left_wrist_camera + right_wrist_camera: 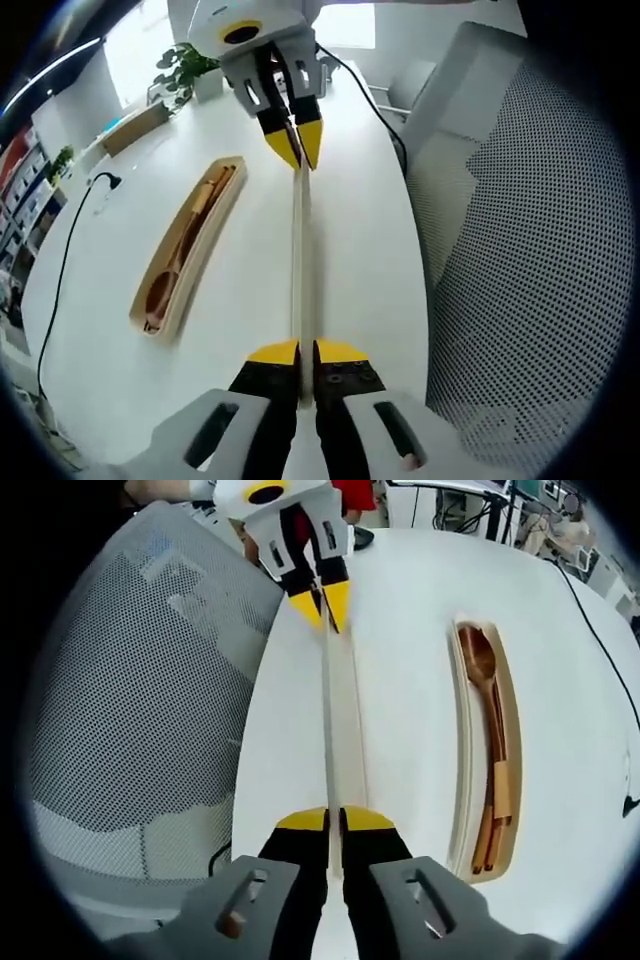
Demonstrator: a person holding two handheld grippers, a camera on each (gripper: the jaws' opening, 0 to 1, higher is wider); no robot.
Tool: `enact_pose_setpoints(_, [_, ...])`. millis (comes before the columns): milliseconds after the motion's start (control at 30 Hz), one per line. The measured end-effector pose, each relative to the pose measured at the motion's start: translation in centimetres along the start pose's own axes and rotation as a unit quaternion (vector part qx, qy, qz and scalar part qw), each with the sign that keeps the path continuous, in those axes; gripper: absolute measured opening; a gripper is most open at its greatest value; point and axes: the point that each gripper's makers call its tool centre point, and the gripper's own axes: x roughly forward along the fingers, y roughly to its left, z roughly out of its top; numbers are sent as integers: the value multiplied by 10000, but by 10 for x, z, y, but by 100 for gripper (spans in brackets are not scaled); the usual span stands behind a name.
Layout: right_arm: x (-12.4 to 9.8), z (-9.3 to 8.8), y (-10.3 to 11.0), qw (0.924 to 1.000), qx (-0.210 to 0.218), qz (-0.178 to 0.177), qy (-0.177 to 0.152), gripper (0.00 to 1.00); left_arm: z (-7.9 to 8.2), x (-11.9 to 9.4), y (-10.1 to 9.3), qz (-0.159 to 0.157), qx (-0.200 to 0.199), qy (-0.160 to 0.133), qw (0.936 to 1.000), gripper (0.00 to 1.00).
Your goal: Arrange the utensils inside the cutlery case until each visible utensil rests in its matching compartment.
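A long pale wooden lid [300, 250] is held edge-on above the white table [370, 240], one gripper at each end. My left gripper [300, 352] is shut on its near end, and my right gripper [293, 145] pinches the far end. In the right gripper view my right gripper [335, 820] is shut on the lid [340, 710] and the left gripper [320, 605] clamps the opposite end. Beside the lid, the open wooden cutlery case [190, 245] [512, 710] lies on the table. It holds a wooden spoon [480, 660] and slim wooden utensils [495, 800].
A grey mesh chair [530, 230] [140, 680] stands close to the table edge beside the lid. A black cable [70, 250] [600, 630] runs over the table beyond the case. A potted plant [180, 70] stands at the table's far end.
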Motion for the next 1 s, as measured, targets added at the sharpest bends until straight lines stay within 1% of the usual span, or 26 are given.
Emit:
enact_pose_setpoints(200, [0,0,-2,10000,-2,-39,-36,1,0,0,2,22,-14,-18,10000,4])
enact_pose_setpoints(400, [0,0,-2,9999,92,-50,-69,1,0,0,2,60,-29,-13,10000,4])
enact_pose_setpoints(433, [0,0,-2,9999,67,-79,-54,1,0,0,1,51,-43,-8,10000,4])
enact_pose_setpoints(467, [-1,0,-5,9998,-27,-176,-36,2,0,0,-1,14,-163,-21,9999,4])
enact_pose_setpoints(500, [-2,1,-10,9991,-212,-356,-73,3,1,0,-2,-15,-256,-31,9997,4])
enact_pose_setpoints(533, [-3,1,-12,9987,-229,-441,-90,5,1,0,-5,-93,-481,-65,9988,4])
enact_pose_setpoints(600, [-6,1,-15,9976,-183,-651,-153,16,1,-1,-6,-151,-499,-95,9986,4])
enact_pose_setpoints(667, [-13,8,-19,9939,-280,-993,-395,26,1,-1,-10,-213,-609,-97,9979,4])
enact_pose_setpoints(700, [-16,10,-20,9922,-276,-1122,-461,29,4,-2,-16,-356,-889,-203,9952,4])
enact_pose_setpoints(733, [-21,14,-24,9880,-321,-1386,-596,33,6,-2,-17,-410,-1013,-273,9936,4])
enact_pose_setpoints(767, [-23,15,-26,9861,-339,-1493,-641,38,7,-3,-18,-462,-1179,-323,9914,4])
enact_pose_setpoints(800, [-28,18,-29,9806,-413,-1766,-743,42,8,-3,-18,-502,-1290,-359,9897,4])
enact_pose_setpoints(833, [-32,21,-32,9761,-495,-1964,-793,46,10,-3,-20,-584,-1518,-431,9857,4])
enact_pose_setpoints(867, [-37,27,-31,9683,-763,-2224,-837,51,12,-4,-20,-626,-1652,-493,9830,4])
enact_pose_setpoints(900, [-40,30,-31,9614,-935,-2437,-871,53,16,-6,-21,-716,-1880,-608,9777,4])
enact_pose_setpoints(933, [-42,33,-29,9545,-1170,-2618,-817,53,19,-7,-22,-773,-2029,-687,9737,4])
enact_pose_setpoints(967, [-42,33,-27,9502,-1340,-2709,-761,54,20,-7,-21,-816,-2161,-743,9701,4])
enact_pose_setpoints(1000, [-42,35,-26,9418,-1546,-2898,-717,55,21,-8,-22,-889,-2353,-791,9646,4])
